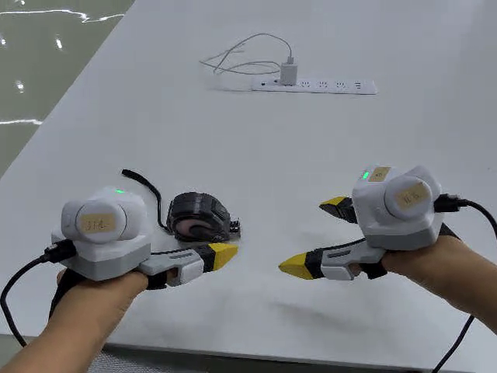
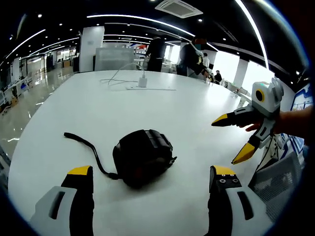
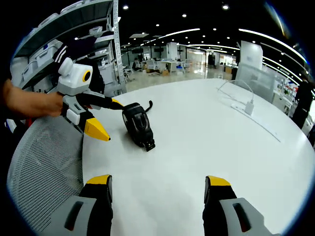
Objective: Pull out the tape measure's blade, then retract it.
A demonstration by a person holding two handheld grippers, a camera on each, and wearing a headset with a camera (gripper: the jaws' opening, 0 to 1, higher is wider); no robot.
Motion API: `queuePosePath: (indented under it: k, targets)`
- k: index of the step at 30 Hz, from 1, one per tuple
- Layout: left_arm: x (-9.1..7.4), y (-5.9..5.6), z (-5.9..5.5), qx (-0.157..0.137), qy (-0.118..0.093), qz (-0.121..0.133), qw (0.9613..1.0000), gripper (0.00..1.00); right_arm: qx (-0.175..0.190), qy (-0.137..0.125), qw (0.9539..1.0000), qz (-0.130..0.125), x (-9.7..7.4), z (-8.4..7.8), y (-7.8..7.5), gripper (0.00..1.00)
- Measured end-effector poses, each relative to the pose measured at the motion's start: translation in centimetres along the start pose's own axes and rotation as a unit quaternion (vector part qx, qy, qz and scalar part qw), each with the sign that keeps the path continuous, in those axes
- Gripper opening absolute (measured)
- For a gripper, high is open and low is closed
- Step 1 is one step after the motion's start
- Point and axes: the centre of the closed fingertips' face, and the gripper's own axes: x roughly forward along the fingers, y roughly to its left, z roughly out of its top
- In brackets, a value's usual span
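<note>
Tape measure (image 1: 199, 217) lies on the table (image 1: 311, 140) with no blade drawn out. Left gripper (image 3: 109, 119): jaws wide, one on either side of the tape, not closed on it. Right gripper (image 1: 314, 235): jaws wide, well apart from the tape, on its hook (image 3: 149, 146) side.

Risks:
- Pulling the hook before the case is clamped would drag the whole tape.
- A weak pinch on the hook would let the blade snap back.
</note>
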Motion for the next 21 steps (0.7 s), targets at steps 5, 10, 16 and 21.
queuePosePath:
  k: [5, 10, 16, 21]
  targets:
    - [-0.8, -0.1, 0.1, 0.006, 0.003, -0.014, 0.9999, 0.97, 0.018, -0.006, 0.9997, -0.014, -1.7, -0.2, 0.1, 0.80]
    - [-1.5, 0.1, 0.5, 0.014, -0.001, -0.014, 0.9998, 0.98, 0.033, -0.010, 0.9989, -0.031, -3.4, -0.5, 0.2, 0.84]
    - [-2.4, 0.1, 1.4, 0.023, -0.010, -0.018, 0.9995, 0.99, 0.052, -0.020, 0.9971, -0.052, -5.4, -0.5, 0.0, 0.85]
    - [-3.4, -0.1, 1.9, 0.024, -0.015, -0.019, 0.9994, 0.99, 0.054, -0.025, 0.9956, -0.072, -6.6, -0.5, -0.1, 0.85]
